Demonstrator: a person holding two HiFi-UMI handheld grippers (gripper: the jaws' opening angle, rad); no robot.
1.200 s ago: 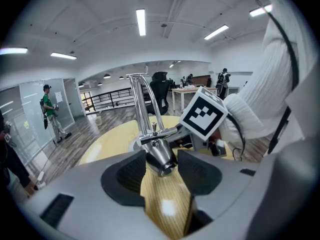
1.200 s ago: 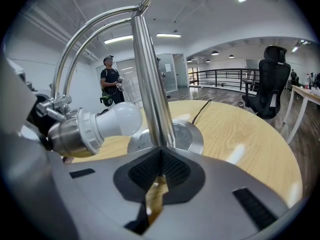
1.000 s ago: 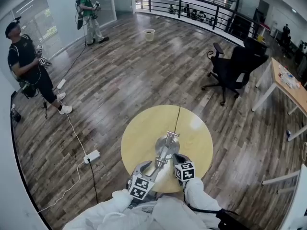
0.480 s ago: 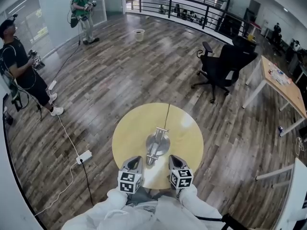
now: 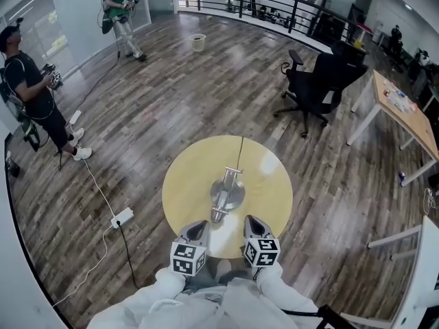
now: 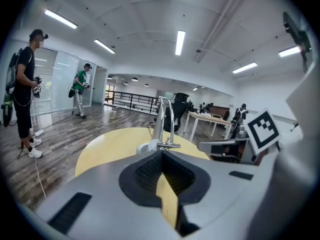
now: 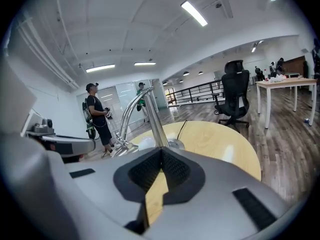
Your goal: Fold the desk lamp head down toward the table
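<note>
the desk lamp (image 5: pixel 225 192) stands at the middle of the round worktop (image 5: pixel 271 184), its arm arched over and head low beside the base, so the fold looks done. the left claw (image 5: pixel 195 233) and right claw (image 5: pixel 252 226) hover at the near edge, both closed, holding nothing.

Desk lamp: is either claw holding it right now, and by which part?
Nothing is held. The left claw and right claw are both shut and empty, short of the desk lamp, which stands untouched on the round table.
</note>
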